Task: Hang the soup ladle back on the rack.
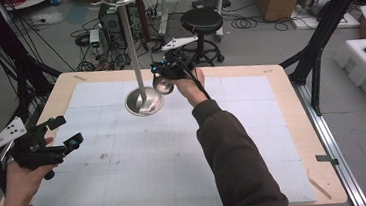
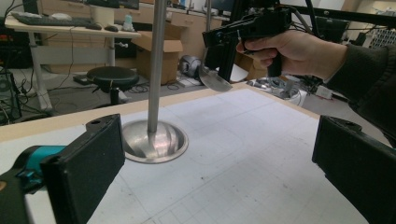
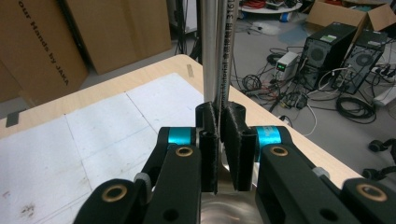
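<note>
currently the right gripper (image 1: 165, 79) is clenched on a small shiny metal ladle or spoon-like piece (image 1: 163, 86); in the right gripper view its two black jaws stand almost together, with the thin steel handle (image 3: 222, 70) of the piece rising between them and a bit of the polished bowl (image 3: 229, 205) low in the picture. the piece is lifted in the air, not resting on the white gridded worktop (image 1: 175, 154), and it hangs near the far edge, just beside the tall steel stand with a round dish-shaped base (image 1: 143, 101). in the left gripper view the bowl of the piece (image 2: 214, 78) is tilted under the right gripper (image 2: 219, 32), to the right of the stand's pole (image 2: 156, 65), apart from it.

the left gripper (image 1: 58, 136) is released, its jaws stand wide apart with nothing between them, and it waits near the left edge of the worktop, well apart from the stand.

i judge that the step in hand is carrying the piece to the stand, perhaps to hang or place it there; where exactly it should go i cannot tell, because the top of the stand is small and unclear in the high view. the next move calls for a steady grasp and a careful approach, so that the piece does not knock the pole and tip the stand.
</note>
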Demonstrator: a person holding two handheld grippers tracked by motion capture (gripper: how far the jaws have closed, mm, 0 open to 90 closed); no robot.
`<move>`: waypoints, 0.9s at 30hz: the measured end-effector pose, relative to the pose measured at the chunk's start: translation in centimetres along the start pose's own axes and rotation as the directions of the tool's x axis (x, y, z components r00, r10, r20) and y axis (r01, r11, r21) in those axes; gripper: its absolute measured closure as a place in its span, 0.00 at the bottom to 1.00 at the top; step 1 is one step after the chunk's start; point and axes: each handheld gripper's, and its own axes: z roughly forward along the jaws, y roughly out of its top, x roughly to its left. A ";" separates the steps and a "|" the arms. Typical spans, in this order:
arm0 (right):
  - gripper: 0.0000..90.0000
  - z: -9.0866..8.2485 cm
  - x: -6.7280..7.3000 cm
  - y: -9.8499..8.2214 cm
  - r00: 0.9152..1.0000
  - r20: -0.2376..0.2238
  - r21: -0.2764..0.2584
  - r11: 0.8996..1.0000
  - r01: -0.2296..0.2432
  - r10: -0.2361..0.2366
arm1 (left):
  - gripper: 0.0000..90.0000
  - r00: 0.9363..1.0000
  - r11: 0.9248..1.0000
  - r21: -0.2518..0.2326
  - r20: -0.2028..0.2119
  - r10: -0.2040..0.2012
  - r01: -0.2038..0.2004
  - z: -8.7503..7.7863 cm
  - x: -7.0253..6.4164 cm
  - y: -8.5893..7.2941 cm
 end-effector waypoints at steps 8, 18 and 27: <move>0.94 0.4 -0.2 -0.2 1.000 0.011 0.018 1.000 0.006 -0.006 | 0.03 1.000 1.000 0.004 0.004 0.002 -0.002 0.1 0.0 0.0; 0.94 0.8 -0.3 -0.3 1.000 0.011 0.014 1.000 0.009 -0.009 | 0.03 1.000 1.000 0.006 0.004 -0.004 0.004 0.2 0.0 -0.2; 0.78 0.4 -0.5 -0.2 0.999 -0.025 -0.049 0.998 -0.035 0.034 | 0.03 1.000 1.000 0.003 -0.004 -0.006 0.006 0.2 0.0 -0.2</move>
